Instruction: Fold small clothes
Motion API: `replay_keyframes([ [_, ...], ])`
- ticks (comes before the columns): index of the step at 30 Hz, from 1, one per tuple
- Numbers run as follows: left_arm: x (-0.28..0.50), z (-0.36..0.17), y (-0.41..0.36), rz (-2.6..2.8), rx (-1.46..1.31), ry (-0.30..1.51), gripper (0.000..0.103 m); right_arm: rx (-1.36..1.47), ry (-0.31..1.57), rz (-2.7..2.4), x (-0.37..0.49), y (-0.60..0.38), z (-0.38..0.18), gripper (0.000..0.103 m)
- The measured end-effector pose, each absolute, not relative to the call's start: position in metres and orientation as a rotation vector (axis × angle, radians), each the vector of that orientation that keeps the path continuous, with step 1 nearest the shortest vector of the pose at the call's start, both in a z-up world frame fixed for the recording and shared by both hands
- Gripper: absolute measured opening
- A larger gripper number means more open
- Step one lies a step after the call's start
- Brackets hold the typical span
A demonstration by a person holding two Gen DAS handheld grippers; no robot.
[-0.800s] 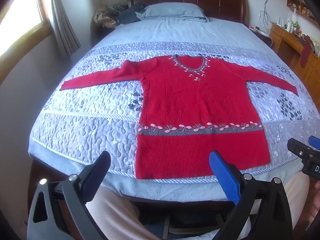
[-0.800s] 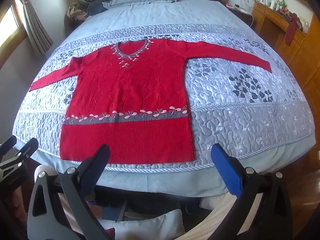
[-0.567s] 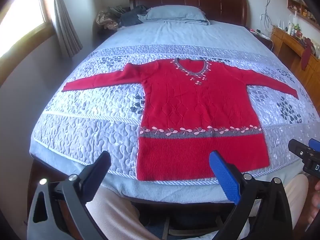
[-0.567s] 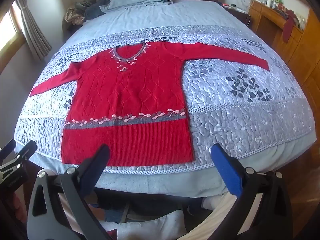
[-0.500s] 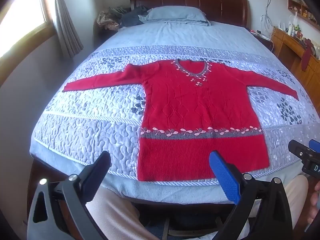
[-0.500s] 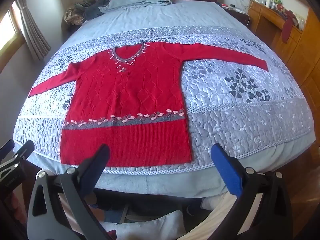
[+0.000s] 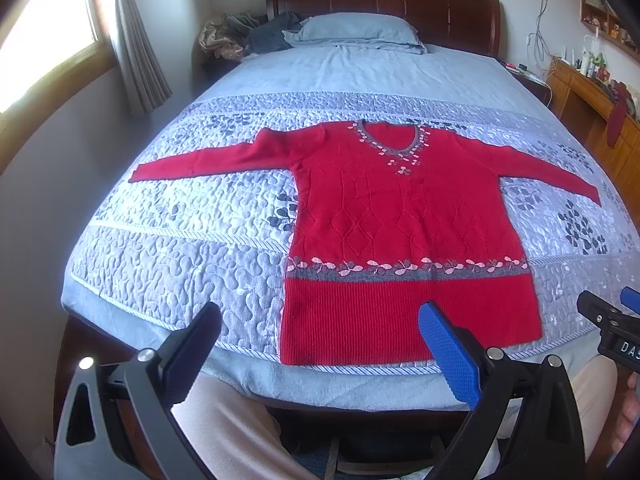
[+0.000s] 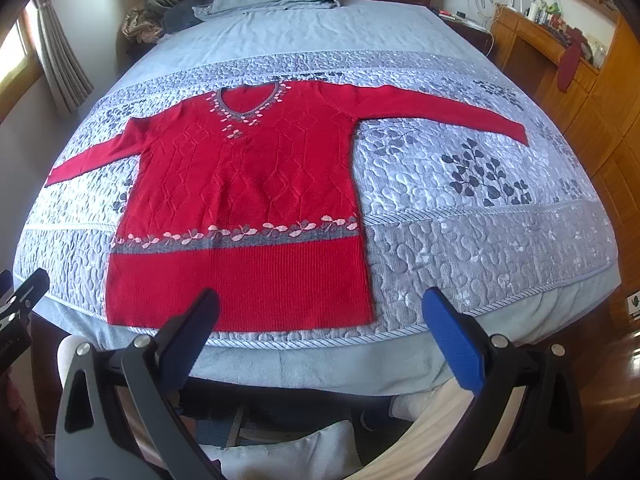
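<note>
**Red sweater flat on the bed, both grippers wide and empty**

The sweater (image 7: pixel 404 232) lies face up and unfolded on the quilt (image 7: pixel 192 248), both sleeves stretched out to the sides, its hem near the foot edge of the bed (image 7: pixel 360 72). The left gripper (image 7: pixel 320 324) hangs off the foot of the bed with its fingers spread far apart, holding nothing and touching no cloth. The right gripper (image 8: pixel 320 312) is the same: fingers wide apart, empty, short of the hem.

The left view shows a window (image 7: pixel 44 36) with a curtain (image 7: pixel 136 40) along the left wall, and the whole headboard (image 7: pixel 384 4) behind the pillow (image 7: pixel 356 28). At its right edge the tip of the right gripper comes into frame. The right view shows more of the quilt's right half, with its dark leaf print, and more of the wooden cabinets (image 8: pixel 600 92) along the right wall, where a dark red cloth (image 8: pixel 570 64) hangs. At its left edge part of the left gripper shows. It also shows the sweater's right sleeve reaching farther across the quilt.

The quilt is grey-white and stitched, laid over a pale blue sheet (image 8: pixel 304 24). A heap of clothes (image 7: pixel 244 34) sits beside the pillow at the head of the bed. The person's light trousers (image 7: pixel 224 432) show below the grippers.
</note>
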State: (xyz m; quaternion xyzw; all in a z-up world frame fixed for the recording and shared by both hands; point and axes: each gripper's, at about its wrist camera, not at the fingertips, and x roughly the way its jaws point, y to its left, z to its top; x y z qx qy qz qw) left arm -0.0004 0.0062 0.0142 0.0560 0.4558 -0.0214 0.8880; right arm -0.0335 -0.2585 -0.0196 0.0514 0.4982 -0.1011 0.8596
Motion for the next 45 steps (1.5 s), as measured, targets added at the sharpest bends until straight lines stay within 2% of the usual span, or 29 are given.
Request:
replay_keyframes([
  [45,0.0031,0.0148,0.0031,-0.027,0.137,0.942,0.099,0.103,1.051,-0.220,-0.0311,-0.2645,-0.0209,0.100],
])
